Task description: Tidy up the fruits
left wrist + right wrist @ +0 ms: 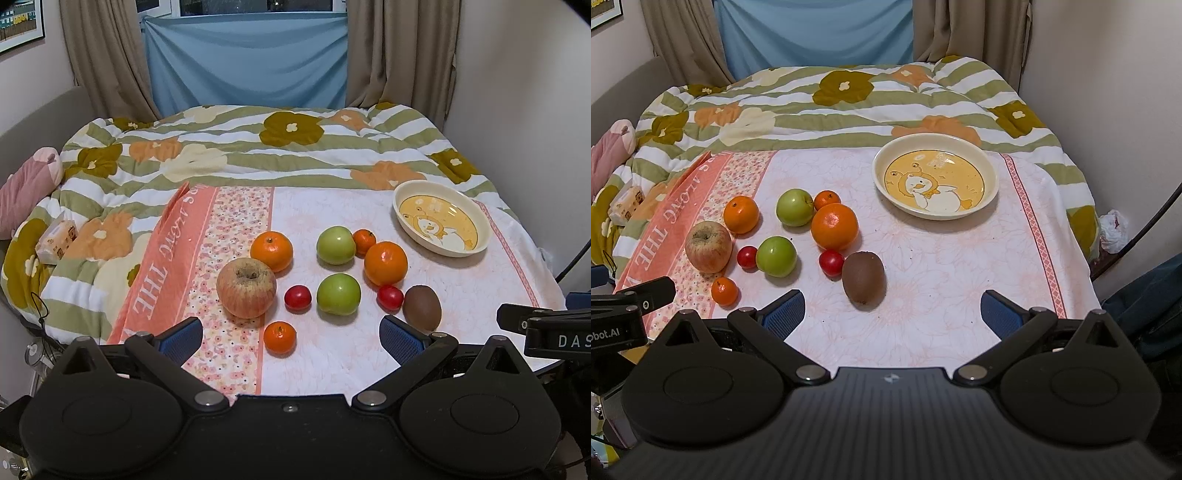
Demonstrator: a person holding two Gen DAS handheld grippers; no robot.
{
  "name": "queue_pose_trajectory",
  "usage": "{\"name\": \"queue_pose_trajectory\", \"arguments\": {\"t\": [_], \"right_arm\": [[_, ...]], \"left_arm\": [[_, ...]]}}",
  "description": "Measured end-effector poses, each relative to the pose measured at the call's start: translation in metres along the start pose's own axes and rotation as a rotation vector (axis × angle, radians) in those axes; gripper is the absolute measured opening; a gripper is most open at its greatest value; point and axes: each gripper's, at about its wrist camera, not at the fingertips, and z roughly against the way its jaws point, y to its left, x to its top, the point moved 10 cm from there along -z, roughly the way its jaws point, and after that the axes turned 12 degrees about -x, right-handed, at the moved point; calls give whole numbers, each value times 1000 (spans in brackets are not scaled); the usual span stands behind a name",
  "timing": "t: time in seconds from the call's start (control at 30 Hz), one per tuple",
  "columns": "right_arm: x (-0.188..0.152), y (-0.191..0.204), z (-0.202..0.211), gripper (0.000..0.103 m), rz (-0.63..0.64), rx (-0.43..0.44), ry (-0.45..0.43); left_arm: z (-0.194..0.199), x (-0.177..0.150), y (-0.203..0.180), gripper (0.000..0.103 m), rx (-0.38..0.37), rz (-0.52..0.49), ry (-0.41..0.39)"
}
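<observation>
Both grippers spread wide w/ nothing between the pads — left gripper [291, 338] low over the small orange [279, 336], right gripper [893, 312] just short of the kiwi [863, 277]. Fruit clustered on the pink cloth [942, 266]: red apple [708, 246], 2 green apples, oranges, 2 red plums. Duck bowl [991, 173] sits apart, right rear, no fruit in it.

Both wrist views look down and forward from the cloth's [369, 206] near edge. The left sits further left. Both share the fruit and the bowl [936, 215].
</observation>
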Motion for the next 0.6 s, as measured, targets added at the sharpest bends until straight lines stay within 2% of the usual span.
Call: {"name": "queue_pose_trajectory", "arguments": {"t": [0.6], "right_arm": [[0,0,-2,103,-5,2,9]], "left_arm": [[1,1,1,103,0,0,2]]}}
